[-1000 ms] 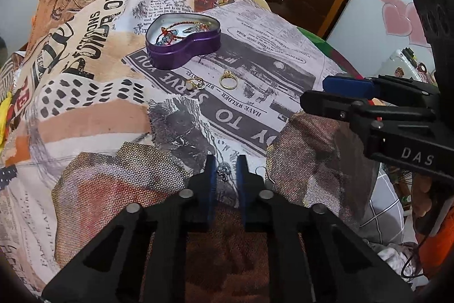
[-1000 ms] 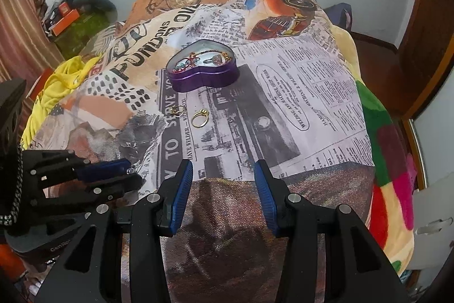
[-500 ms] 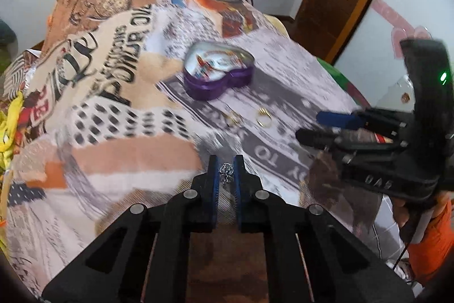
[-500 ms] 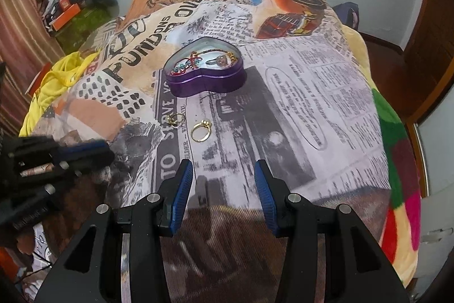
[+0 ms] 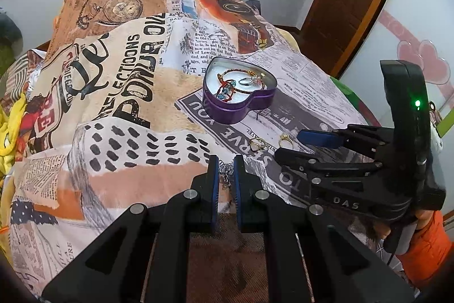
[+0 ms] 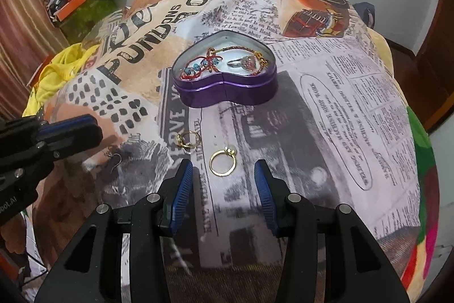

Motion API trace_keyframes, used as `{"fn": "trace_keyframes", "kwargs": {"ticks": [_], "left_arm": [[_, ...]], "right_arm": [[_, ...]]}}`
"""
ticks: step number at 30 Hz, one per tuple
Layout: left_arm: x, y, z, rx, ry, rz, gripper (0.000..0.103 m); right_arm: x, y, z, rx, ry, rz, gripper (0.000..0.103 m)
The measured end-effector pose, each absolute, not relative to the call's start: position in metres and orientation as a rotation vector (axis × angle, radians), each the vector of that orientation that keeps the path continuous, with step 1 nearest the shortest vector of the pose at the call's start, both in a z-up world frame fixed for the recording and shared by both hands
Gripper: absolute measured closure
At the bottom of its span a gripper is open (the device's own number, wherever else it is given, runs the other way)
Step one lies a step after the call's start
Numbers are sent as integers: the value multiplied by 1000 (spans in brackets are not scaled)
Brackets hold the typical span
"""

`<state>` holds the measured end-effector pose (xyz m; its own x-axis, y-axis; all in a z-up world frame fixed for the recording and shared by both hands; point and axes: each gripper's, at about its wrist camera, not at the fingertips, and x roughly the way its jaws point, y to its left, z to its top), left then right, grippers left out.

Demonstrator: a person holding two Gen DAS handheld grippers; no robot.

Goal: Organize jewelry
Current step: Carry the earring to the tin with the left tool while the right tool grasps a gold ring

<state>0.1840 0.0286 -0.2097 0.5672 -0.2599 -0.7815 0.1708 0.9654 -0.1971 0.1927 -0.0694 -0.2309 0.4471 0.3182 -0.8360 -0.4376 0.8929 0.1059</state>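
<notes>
Two gold rings lie loose on the printed blanket (image 6: 354, 110) in front of the heart-shaped purple tin (image 6: 227, 93): a plain gold ring (image 6: 222, 162) right ahead of the right gripper (image 6: 223, 198), and a second ring (image 6: 187, 141) just to its left. The right gripper's blue pads stand wide apart, holding nothing, with the plain ring just beyond the gap between them.

The left gripper (image 5: 226, 183) has its pads drawn close together on a small silvery earring (image 5: 226, 171), which dangles at the very tips above the blanket. From the right wrist view a thin hook (image 6: 115, 159) hangs below that gripper.

That pinch looks slight to me. The piece is tiny and held only at the tips, so a jolt on the way to the tin could shake it loose, and on this busy newsprint pattern it would be hard to find. The two tools are also near each other, so crossing paths over the rings risks a knock. The soft blanket may let a ring sink or slide as the pads close around it. The tin already holds a red beaded bracelet (image 6: 203, 64) and another ring (image 6: 244, 63), so a careless drop could snag on them.

Writing I can read: "DAS" on the right gripper's body, "POWER OIL" and "SELECTIONS" in big black letters on the blanket, and "SERVE YOU", upside down, near the rings.
</notes>
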Motion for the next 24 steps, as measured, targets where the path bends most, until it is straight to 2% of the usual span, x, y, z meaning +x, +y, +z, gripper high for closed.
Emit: {"fn": "trace_keyframes", "kwargs": {"ticks": [3,4,6,10,11,22,24], "left_arm": [[184,29,-210,-106,930,-257,95],[184,30,-209,-109,928,-259,95],[184,30,-208,-109,922,-260,95],[184,28,-200,-103,905,-262,95],[184,28,-197,-102,897,-262,95],[181,25,-168,-91,827,-251,95],[180,24,-169,-88,830,-250,95]], "right_arm": [[190,-62,-233,-176,973,460,64],[190,-61,-233,-184,969,463,68],[191,-60,-234,-189,973,472,86],[192,-59,-232,-197,973,453,88],[192,-60,-230,-190,977,450,98],[189,-71,-214,-144,953,450,99],[195,-74,-216,-113,993,465,94]]}}
